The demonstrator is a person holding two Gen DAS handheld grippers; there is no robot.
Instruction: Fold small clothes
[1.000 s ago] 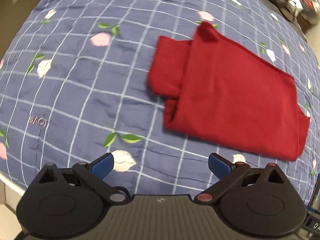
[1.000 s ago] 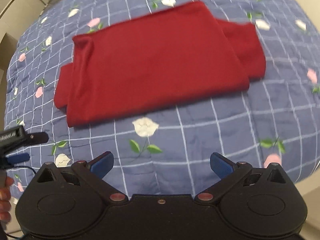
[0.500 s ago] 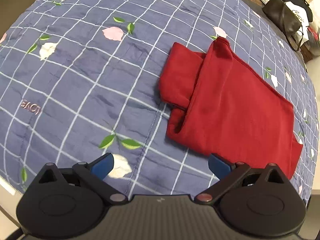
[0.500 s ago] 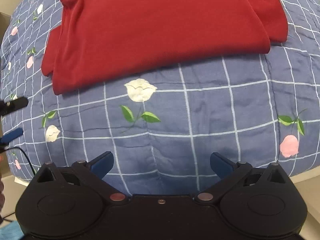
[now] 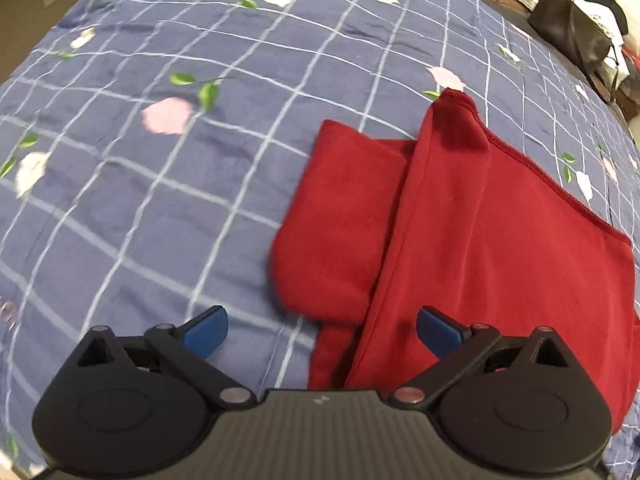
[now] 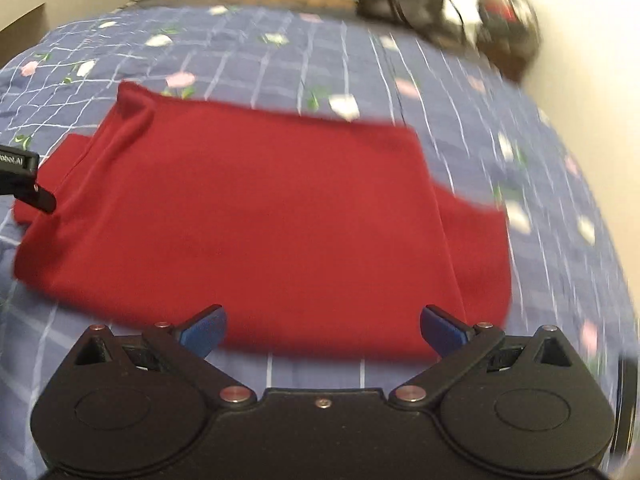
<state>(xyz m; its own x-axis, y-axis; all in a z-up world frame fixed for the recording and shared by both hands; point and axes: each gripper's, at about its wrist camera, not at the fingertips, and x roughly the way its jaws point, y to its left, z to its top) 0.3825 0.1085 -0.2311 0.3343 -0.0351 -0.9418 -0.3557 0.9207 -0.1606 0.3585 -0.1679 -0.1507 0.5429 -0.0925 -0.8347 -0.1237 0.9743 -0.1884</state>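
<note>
A dark red garment [image 5: 480, 240] lies folded flat on a blue checked bedspread [image 5: 160, 200], one sleeve sticking out on its left side. My left gripper [image 5: 322, 330] is open just above that sleeve end, its right blue fingertip [image 5: 438, 330] over the red cloth, nothing held. In the right wrist view the same garment [image 6: 260, 220] fills the middle. My right gripper [image 6: 322, 330] is open at its near edge, both blue tips over the hem. The left gripper's body [image 6: 20, 176] pokes in at the left edge there.
The bedspread [image 6: 460, 80] carries white lines and flower prints. A black bag [image 5: 576, 28] sits at the far right corner, seen blurred as dark bags [image 6: 440, 0] in the right wrist view. A pale wall or bed edge [image 6: 592, 60] runs along the right.
Both grippers have moved in toward the garment: the left now sits over the sleeve end, the right has swung up and forward to the near hem. Both stay open.
</note>
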